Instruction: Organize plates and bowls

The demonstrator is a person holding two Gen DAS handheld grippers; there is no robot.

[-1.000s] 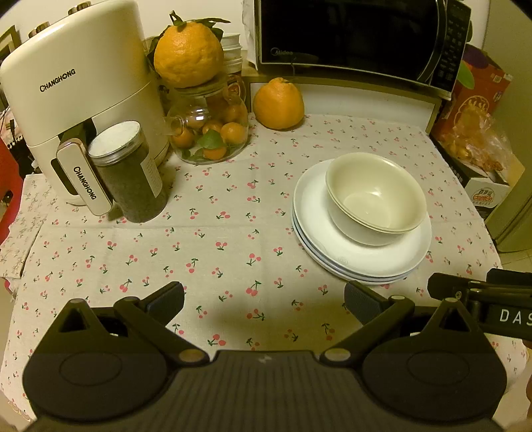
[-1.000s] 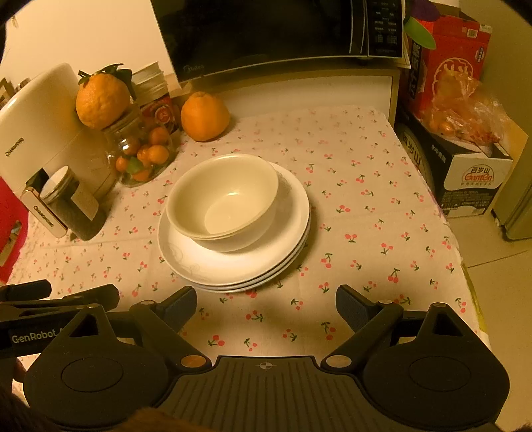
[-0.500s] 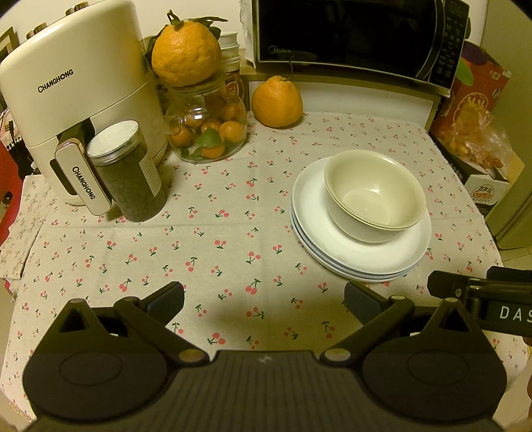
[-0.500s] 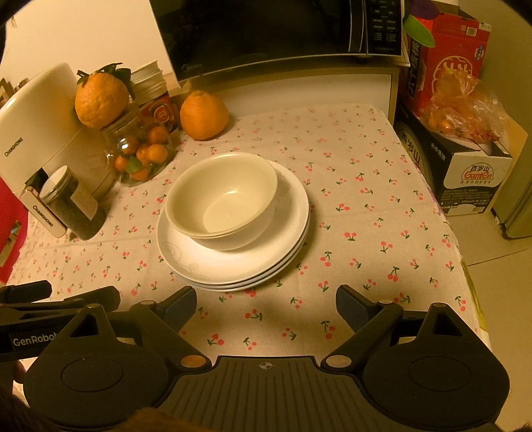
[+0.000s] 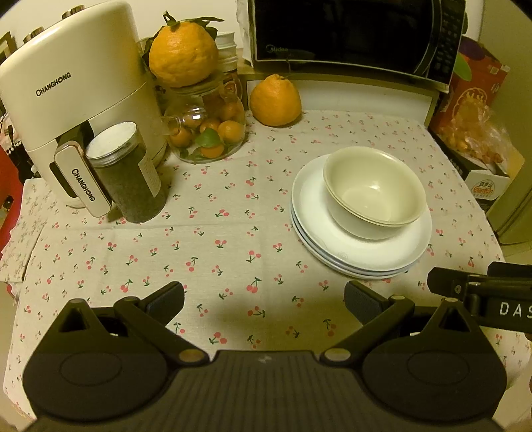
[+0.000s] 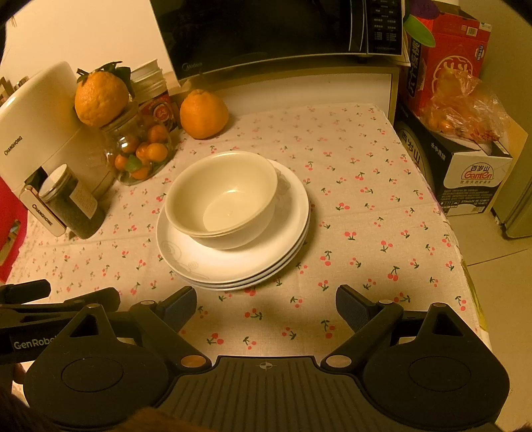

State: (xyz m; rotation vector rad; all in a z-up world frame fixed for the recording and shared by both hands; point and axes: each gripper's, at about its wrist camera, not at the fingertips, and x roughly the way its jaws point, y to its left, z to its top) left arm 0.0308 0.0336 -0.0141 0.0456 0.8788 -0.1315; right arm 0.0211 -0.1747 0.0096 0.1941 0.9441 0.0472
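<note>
Counted on the cherry-print tablecloth [image 6: 365, 159]: dishes, fruit, jars, appliances.

Ahead of the right jaws sit three round white ceramic plates [image 6: 282, 239] in one stack, with two nested cream ceramic bowls [image 6: 226, 196] on top, their two rims showing one inside the other. Beyond and to the left are two large knobbly oranges: one orange on the jar lid [image 6: 99, 98], one orange on the cloth [image 6: 203, 114]. One clear glass jar [image 6: 139, 149] holds several small kumquats; their exact number cannot be told. One dark-filled jar with a metal lid [image 5: 128, 176] stands ahead of the left jaws. One white Changhong appliance [image 5: 73, 99], one black microwave [image 6: 276, 30].
</note>
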